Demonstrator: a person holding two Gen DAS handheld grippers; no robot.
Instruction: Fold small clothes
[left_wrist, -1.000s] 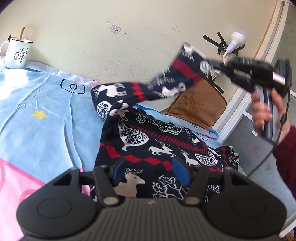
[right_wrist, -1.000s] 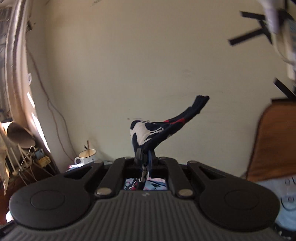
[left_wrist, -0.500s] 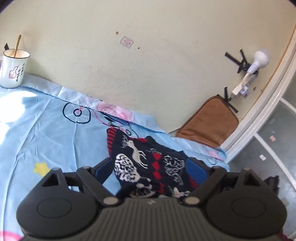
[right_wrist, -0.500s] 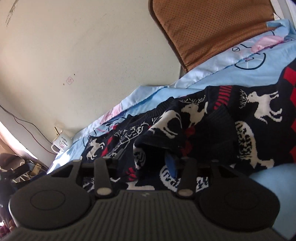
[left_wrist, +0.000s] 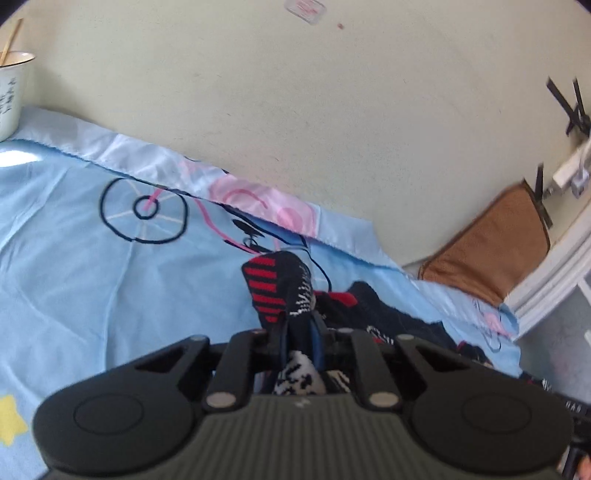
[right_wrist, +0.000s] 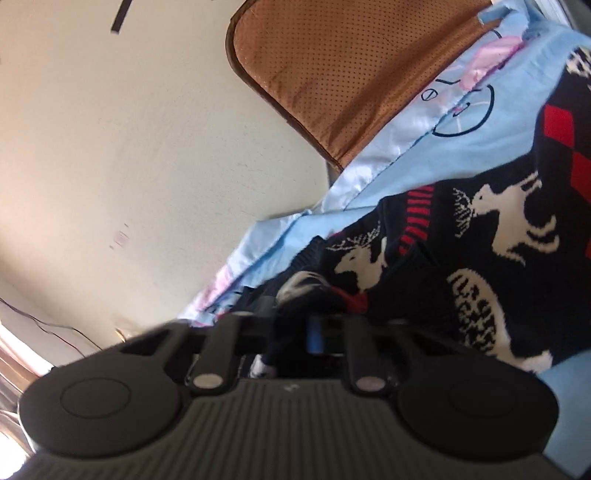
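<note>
The left wrist view showed the left fingers (left_wrist: 300, 325) had just snapped together on the reindeer sweater (left_wrist: 280, 288) at 12 o'clock on the blue sheet (left_wrist: 92, 277), and the right fingers (right_wrist: 295, 325) pinched it too, ready to fold.

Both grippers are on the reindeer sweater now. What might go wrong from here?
1. The left gripper has just closed on only a narrow bunched bit of the sweater; it may slip out when pulled.
2. The right gripper has also just closed on a crumpled fold, so the fold line could come out skewed.
3. The sweater lies near the edge of the blue sheet, by the brown cushion; dragging may bunch the sheet.
</note>
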